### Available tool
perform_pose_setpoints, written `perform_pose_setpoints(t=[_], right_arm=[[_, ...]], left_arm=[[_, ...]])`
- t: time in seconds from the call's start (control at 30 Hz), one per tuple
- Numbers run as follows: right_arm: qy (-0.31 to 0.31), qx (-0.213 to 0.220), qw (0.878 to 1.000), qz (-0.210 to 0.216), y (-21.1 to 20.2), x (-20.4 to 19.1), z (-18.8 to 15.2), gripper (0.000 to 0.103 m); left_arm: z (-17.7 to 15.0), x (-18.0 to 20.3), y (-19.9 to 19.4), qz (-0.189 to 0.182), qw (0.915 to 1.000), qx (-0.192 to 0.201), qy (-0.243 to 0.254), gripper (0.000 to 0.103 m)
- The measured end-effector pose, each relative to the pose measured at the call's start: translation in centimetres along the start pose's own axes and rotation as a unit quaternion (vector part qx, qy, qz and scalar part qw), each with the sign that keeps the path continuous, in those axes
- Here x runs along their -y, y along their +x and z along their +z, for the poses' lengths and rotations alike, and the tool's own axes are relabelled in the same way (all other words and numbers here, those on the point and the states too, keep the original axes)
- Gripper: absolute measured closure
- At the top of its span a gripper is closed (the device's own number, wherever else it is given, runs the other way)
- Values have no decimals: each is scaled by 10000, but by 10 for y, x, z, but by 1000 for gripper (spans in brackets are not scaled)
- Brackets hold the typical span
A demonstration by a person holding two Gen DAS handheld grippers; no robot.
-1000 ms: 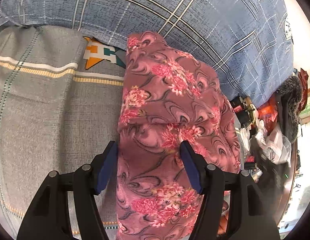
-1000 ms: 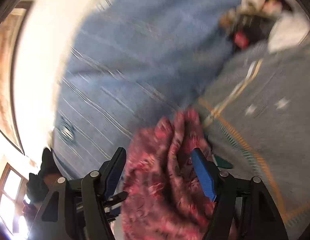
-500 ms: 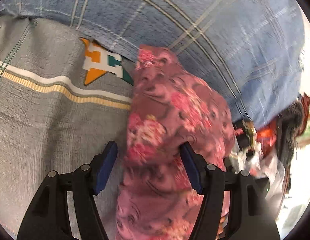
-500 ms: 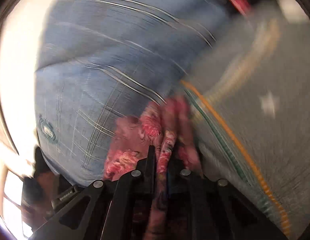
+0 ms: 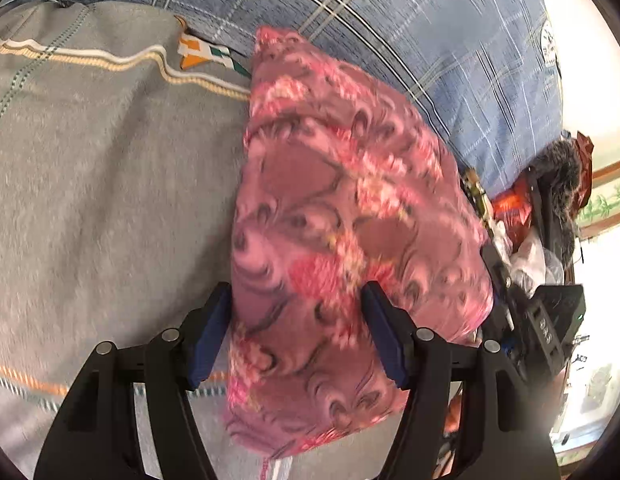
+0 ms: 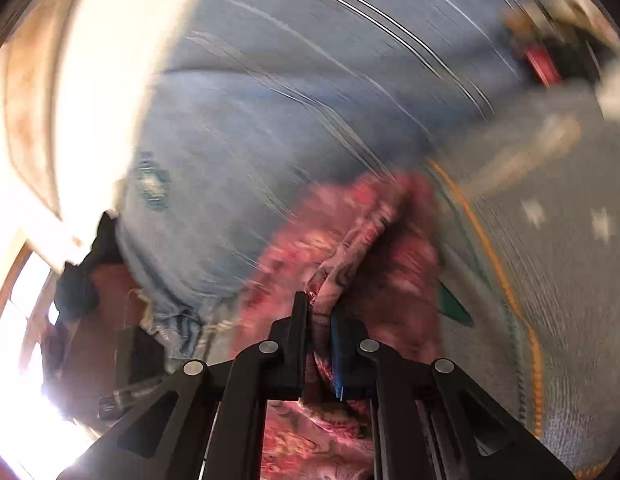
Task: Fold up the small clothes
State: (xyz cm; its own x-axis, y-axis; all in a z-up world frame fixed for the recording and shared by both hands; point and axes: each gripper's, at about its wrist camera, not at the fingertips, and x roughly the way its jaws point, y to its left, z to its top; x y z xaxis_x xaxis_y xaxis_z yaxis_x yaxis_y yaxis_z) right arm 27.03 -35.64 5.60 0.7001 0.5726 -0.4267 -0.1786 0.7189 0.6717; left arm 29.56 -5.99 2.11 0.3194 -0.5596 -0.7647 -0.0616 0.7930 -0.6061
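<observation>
A pink floral garment [image 5: 329, 216] lies bunched on the grey striped blanket [image 5: 110, 184]. My left gripper [image 5: 298, 332] is open, its blue-padded jaws either side of the garment's near part, not squeezing it. In the right wrist view, which is blurred by motion, my right gripper [image 6: 319, 320] is shut on a fold of the same floral garment [image 6: 349, 240], which hangs bunched around the jaws.
A blue plaid quilt [image 5: 409, 32] lies behind the garment and fills the right wrist view's far side [image 6: 290, 100]. Clutter of bags and dark items [image 5: 541, 216] sits at the right. The right gripper's body [image 5: 549, 320] shows beside the garment.
My right gripper went from open around the garment to shut on a fold of it, and is moving. The left gripper stayed open; the garment shifted and bulged toward it.
</observation>
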Motion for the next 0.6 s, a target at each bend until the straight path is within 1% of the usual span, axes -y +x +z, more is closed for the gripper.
perform_pose_setpoints(t=[0.03, 0.07, 0.1, 0.13, 0.2, 0.27, 0.3, 0.33, 0.37, 0.4, 0.43, 0.47, 0.5, 0.57, 0.6], right_arm=[[-110, -45, 9995, -298, 3, 1, 0, 94], [-109, -238, 9979, -591, 11, 8, -3, 94], [-3, -381, 9965, -747, 17, 16, -6, 94], [249, -509, 9959, -711, 18, 26, -10, 93], [684, -488, 9961, -274, 6, 35, -10, 86], [714, -497, 9962, -45, -6, 36, -11, 74], [684, -532, 9962, 92, -13, 37, -13, 56], [638, -594, 9961, 162, -13, 35, -17, 43], [539, -731, 9957, 198, -12, 35, -22, 43], [421, -842, 9955, 140, -8, 32, -25, 47], [233, -880, 9959, -1, -5, 28, -30, 73], [78, -862, 9962, -92, -5, 25, -32, 89], [-33, -770, 9970, -72, -8, 21, -32, 90], [-210, -359, 9991, 26, -25, 9, -25, 93], [-273, -191, 9994, 6, -32, 6, -22, 94]], left_arm=[[-2, 3, 1, 114, 9999, -7, 77, 38], [-5, 10, 3, 225, 9996, 12, 167, 38], [-7, 16, 3, 375, 9989, 36, 281, 38], [-10, 23, 5, 563, 9976, 62, 403, 38], [-16, 27, 2, 743, 9954, 121, 589, 38], [-20, 30, 3, 889, 9935, 163, 690, 37], [-22, 27, 2, 917, 9932, 174, 702, 37], [-23, 27, 2, 956, 9928, 197, 698, 37], [-25, 26, 2, 974, 9927, 213, 681, 37], [-25, 24, 1, 996, 9928, 227, 633, 37], [-25, 24, 1, 1007, 9928, 231, 600, 37], [-26, 24, 1, 1013, 9928, 227, 590, 37], [-27, 25, -2, 1060, 9922, 237, 606, 37], [-31, 27, -6, 1099, 9910, 290, 701, 37], [-33, 29, -7, 1162, 9896, 320, 787, 37]])
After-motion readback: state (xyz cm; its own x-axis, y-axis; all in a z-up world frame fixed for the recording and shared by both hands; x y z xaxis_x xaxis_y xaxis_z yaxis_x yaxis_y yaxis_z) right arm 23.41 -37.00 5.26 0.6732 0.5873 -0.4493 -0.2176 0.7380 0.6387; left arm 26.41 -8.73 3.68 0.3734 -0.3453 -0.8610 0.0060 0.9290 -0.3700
